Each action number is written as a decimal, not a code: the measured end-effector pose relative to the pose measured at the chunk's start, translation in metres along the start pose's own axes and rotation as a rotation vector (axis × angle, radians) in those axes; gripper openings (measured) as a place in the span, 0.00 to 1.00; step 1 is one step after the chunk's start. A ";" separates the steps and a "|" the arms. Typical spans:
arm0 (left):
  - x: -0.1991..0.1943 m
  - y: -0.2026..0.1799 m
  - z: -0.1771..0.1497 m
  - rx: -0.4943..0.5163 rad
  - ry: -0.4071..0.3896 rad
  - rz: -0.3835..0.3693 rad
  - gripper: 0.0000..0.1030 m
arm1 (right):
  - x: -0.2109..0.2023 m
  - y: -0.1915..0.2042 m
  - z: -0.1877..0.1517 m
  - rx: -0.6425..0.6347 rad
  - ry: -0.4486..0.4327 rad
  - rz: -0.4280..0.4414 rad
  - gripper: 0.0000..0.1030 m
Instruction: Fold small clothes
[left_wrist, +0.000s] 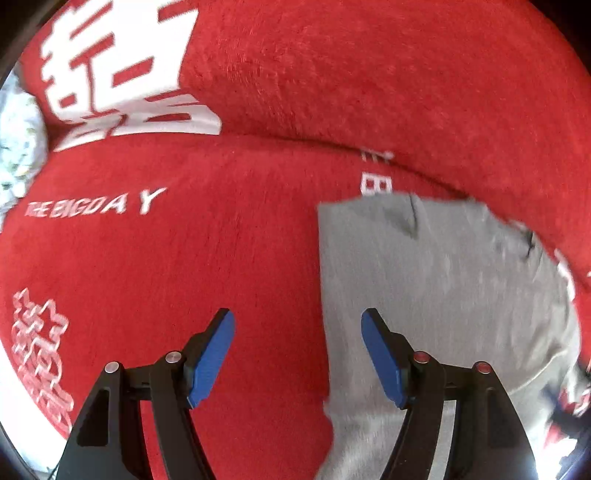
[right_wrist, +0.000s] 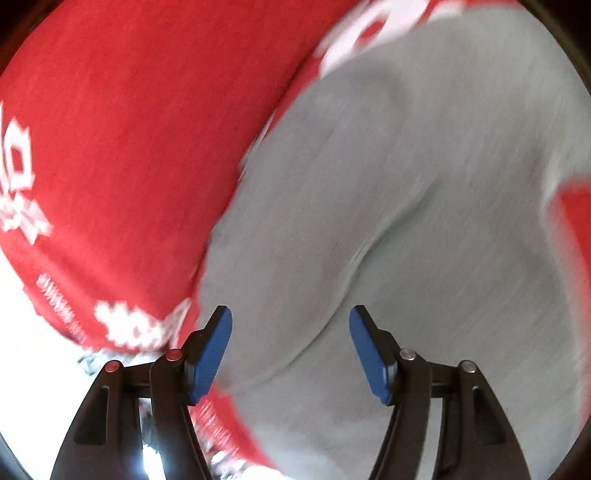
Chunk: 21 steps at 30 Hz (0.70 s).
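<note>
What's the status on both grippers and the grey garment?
Left gripper open, empty. Right gripper open, empty. Grey garment flat on red blanket, not gripped. Nothing in the way.

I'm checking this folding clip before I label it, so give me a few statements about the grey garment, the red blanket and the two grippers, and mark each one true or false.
1. The left gripper is open. True.
2. The right gripper is clamped on the grey garment. False: its fingers stand apart with nothing between them.
3. The grey garment lies on a red blanket with white lettering. True.
4. The grey garment is rolled into a tight ball. False: it is spread out fairly flat, with a few creases.
5. In the left wrist view the garment sits on the left side of the picture. False: it is on the right, and its straight edge runs between the fingers.
</note>
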<state>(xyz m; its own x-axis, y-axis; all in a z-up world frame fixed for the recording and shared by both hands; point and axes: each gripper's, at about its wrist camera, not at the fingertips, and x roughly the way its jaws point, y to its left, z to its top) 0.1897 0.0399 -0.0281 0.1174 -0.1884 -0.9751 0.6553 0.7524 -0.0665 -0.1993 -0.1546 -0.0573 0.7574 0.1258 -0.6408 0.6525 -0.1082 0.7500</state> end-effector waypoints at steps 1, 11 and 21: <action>0.008 0.004 0.010 0.004 0.018 -0.015 0.70 | 0.025 0.007 -0.015 0.002 0.046 0.028 0.68; 0.064 -0.002 0.059 0.107 0.173 -0.121 0.70 | 0.160 0.042 -0.093 0.128 0.106 0.133 0.68; 0.047 0.014 0.066 0.165 0.098 -0.230 0.06 | 0.196 0.084 -0.098 0.018 0.145 0.147 0.06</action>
<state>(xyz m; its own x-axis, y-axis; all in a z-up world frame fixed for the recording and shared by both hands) 0.2533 0.0002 -0.0610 -0.1154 -0.2738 -0.9548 0.7700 0.5826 -0.2601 0.0016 -0.0419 -0.1044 0.8336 0.2482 -0.4935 0.5367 -0.1528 0.8298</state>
